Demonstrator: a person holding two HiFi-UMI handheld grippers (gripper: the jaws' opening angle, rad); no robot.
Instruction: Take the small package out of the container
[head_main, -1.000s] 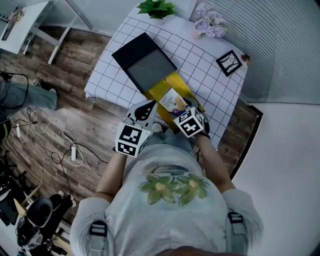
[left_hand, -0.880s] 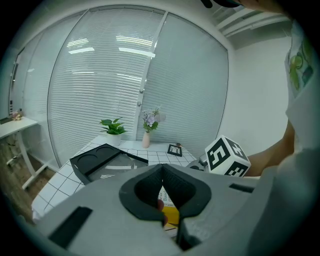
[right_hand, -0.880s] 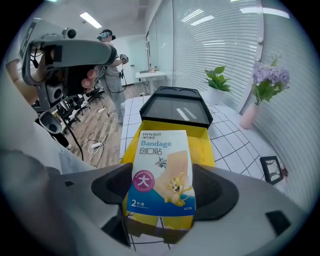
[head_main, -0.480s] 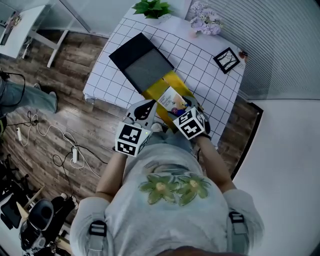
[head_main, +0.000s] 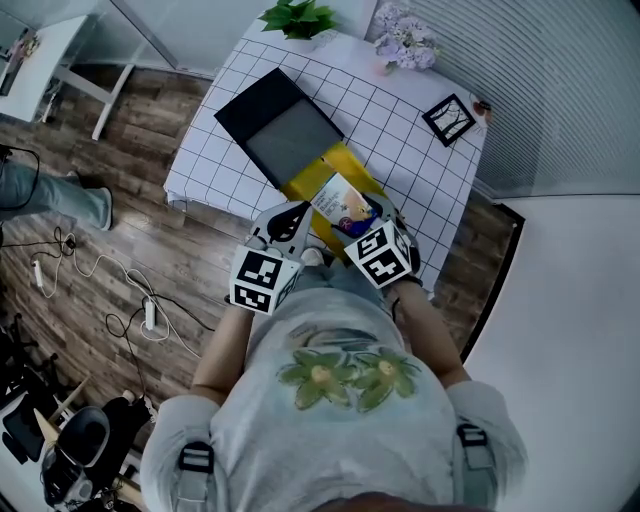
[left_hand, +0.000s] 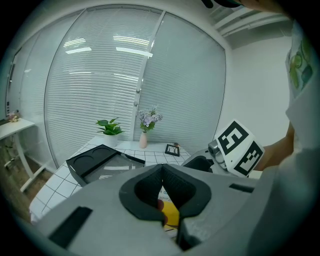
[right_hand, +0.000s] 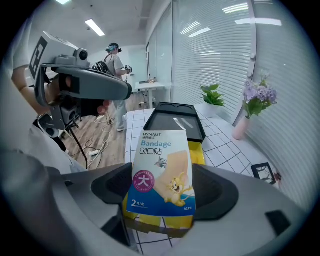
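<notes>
The person's forearms are reaching forward and down, holding the 2 grippers side by side at the near edge of the table (head_main: 390, 120). The right gripper (head_main: 372, 235) is hovering over the near end of the yellow container (head_main: 303, 181). The left gripper (left_hand: 162, 172) is hanging just left of that end. A black tray (head_main: 285, 125) is lying against the container's far end, and open checked cloth is showing to the container's right. The right gripper's jaws are standing partly apart, clamping the small package (right_hand: 161, 172) by its 2 sides above the container. The left gripper's jaws are pressing together at the tips, holding nothing.
</notes>
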